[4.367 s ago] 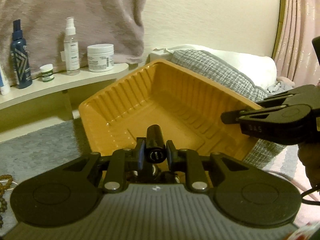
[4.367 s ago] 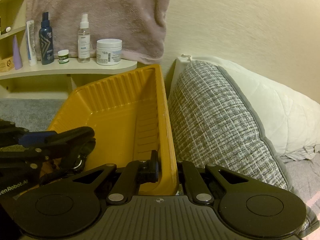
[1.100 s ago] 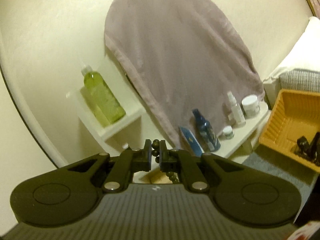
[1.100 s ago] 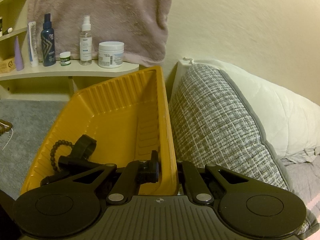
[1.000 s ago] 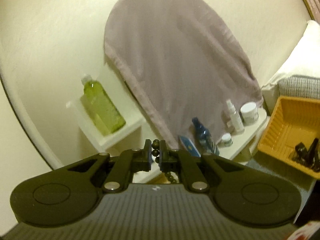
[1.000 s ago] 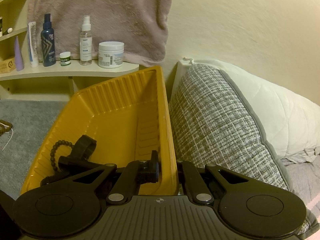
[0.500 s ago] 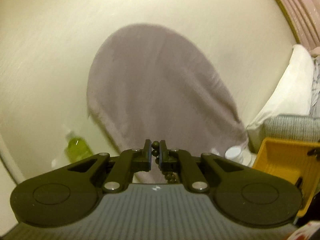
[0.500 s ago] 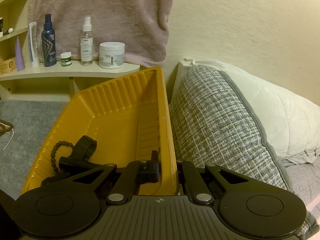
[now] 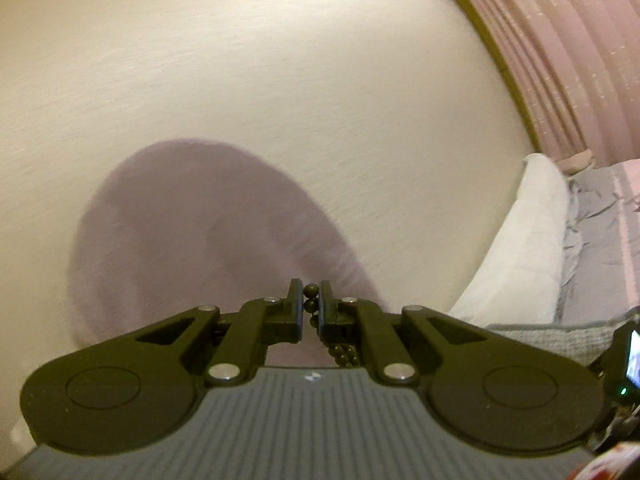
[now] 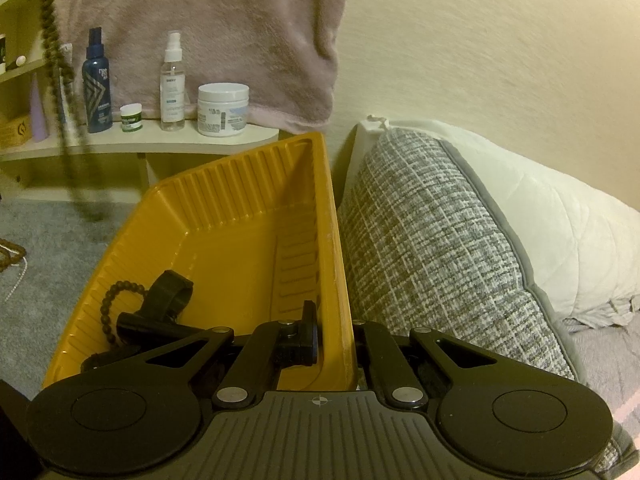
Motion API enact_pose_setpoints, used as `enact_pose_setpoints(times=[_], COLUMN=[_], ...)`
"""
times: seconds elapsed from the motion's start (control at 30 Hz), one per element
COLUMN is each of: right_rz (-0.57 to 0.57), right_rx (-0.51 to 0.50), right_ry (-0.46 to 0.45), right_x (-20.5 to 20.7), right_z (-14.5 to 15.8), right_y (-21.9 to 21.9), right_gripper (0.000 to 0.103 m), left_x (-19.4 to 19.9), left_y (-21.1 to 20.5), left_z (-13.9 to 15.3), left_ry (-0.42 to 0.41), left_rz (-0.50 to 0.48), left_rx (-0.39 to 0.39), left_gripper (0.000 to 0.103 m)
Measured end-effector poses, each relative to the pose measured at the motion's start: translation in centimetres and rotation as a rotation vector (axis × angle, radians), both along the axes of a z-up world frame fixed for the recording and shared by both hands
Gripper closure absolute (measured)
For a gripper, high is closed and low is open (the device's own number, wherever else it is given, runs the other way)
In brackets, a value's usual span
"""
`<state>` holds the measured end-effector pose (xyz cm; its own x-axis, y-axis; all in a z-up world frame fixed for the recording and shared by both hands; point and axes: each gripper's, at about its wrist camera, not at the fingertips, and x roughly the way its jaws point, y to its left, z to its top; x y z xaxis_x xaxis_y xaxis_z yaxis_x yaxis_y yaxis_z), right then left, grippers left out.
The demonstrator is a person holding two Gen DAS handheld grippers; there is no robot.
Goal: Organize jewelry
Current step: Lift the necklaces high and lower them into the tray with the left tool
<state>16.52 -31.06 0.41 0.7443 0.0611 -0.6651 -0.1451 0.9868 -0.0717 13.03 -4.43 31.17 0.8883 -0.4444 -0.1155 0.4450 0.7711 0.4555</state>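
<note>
Your left gripper (image 9: 311, 305) is clamped on a dark bead strand (image 9: 311, 300), raised before the wall; the strand's blurred length dangles at the right view's left edge. Your right gripper (image 10: 335, 338) is pinched on the yellow tray (image 10: 256, 216) wall. A black bead bracelet (image 10: 116, 300) lies inside. The bottle labels are too small to read.
</note>
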Motion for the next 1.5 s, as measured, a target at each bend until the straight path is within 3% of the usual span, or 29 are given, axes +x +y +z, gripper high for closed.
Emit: enact_pose_setpoints(times=[0.2, 0.53, 0.73, 1.03, 1.5], right_rz=[0.000, -0.002, -0.002, -0.002, 0.000], right_rx=[0.003, 0.003, 0.005, 0.005, 0.006], right_ry=[0.002, 0.005, 0.006, 0.007, 0.011], right_x=[0.0, 0.0, 0.0, 0.0, -0.1], right_z=[0.0, -0.1, -0.1, -0.1, -0.2], right_y=[-0.1, -0.1, -0.1, -0.1, -0.2], right_gripper=[0.099, 0.099, 0.099, 0.099, 0.099], left_x=[1.8, 5.3, 6.9, 8.1, 9.5], left_y=[-3.6, -8.2, -9.9, -10.1, -11.0], left_z=[-2.3, -11.0, -15.3, -19.5, -22.5], left_ry=[0.080, 0.330, 0.432, 0.501, 0.551], left_rz=[-0.081, -0.170, -0.194, -0.180, -0.168], left_rx=[0.043, 0.149, 0.206, 0.281, 0.268], left_gripper=[0.097, 0.097, 0.097, 0.097, 0.097])
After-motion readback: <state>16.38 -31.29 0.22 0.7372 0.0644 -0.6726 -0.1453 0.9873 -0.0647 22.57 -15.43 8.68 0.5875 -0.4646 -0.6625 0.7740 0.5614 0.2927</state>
